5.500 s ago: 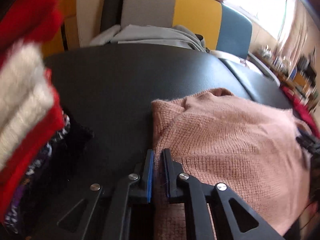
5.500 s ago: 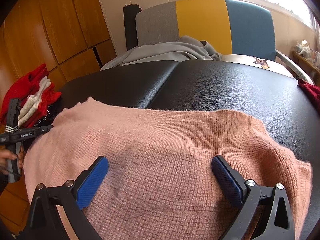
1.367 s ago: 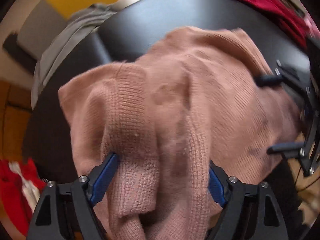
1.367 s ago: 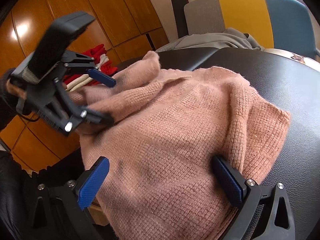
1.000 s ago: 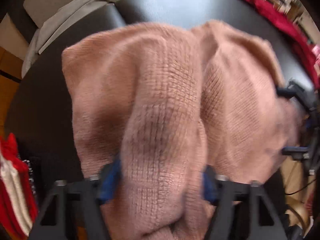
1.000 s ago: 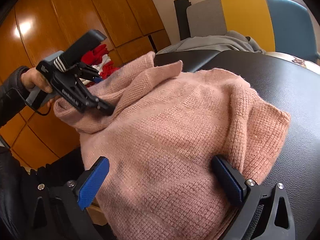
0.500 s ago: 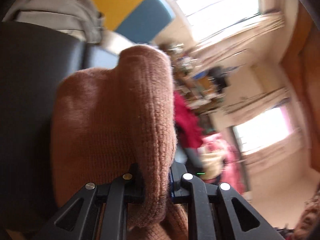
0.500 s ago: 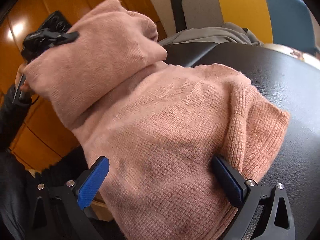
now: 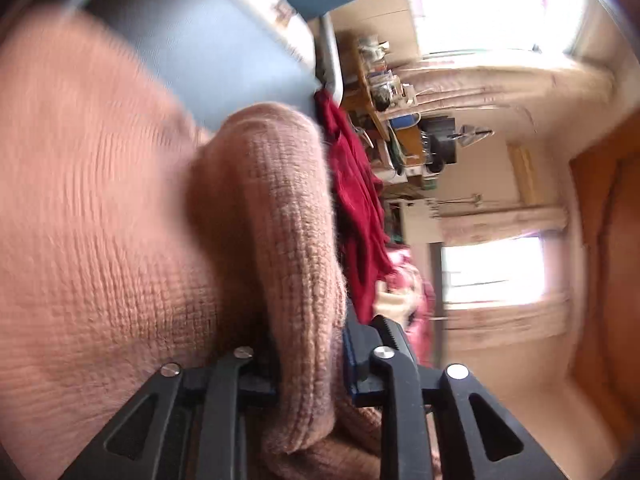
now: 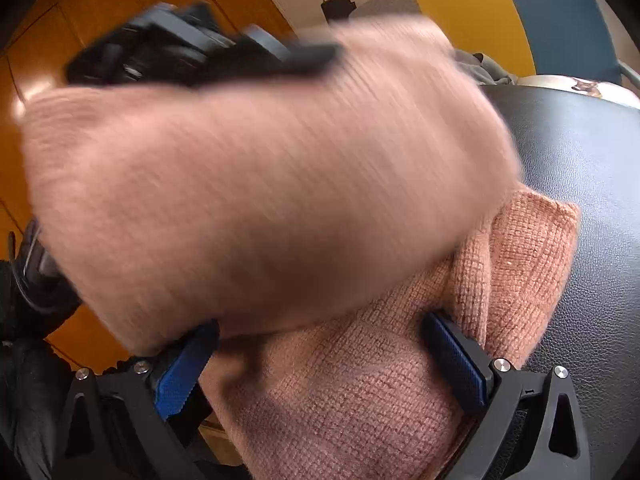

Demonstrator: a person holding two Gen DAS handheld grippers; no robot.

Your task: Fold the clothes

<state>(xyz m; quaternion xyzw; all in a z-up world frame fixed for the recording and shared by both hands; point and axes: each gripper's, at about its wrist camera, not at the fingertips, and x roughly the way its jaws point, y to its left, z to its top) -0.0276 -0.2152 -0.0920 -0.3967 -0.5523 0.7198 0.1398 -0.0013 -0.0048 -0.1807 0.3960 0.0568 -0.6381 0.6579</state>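
Observation:
A pink knit sweater (image 10: 360, 392) lies on the black padded table (image 10: 580, 168). My left gripper (image 9: 308, 364) is shut on a thick fold of the sweater (image 9: 288, 240) and holds it up in the air, blurred by motion. In the right wrist view that lifted flap (image 10: 256, 168) sweeps across above the lower layer, with the left gripper (image 10: 192, 52) at its top edge. My right gripper (image 10: 320, 360) stands open low over the sweater's near part, its blue pads (image 10: 456, 356) wide apart on either side of the fabric.
A dark red garment (image 9: 356, 200) lies at the table's far end. A grey, yellow and blue chair (image 10: 520, 20) with a grey garment (image 10: 484, 68) stands behind the table. Wooden cabinet doors (image 10: 72, 20) are at the left. A dark sleeve (image 10: 28, 360) is at the lower left.
My left gripper closed on a bunch of the sweater, lifted it off the table and is swinging it over toward the right side. My right gripper has stayed open in place.

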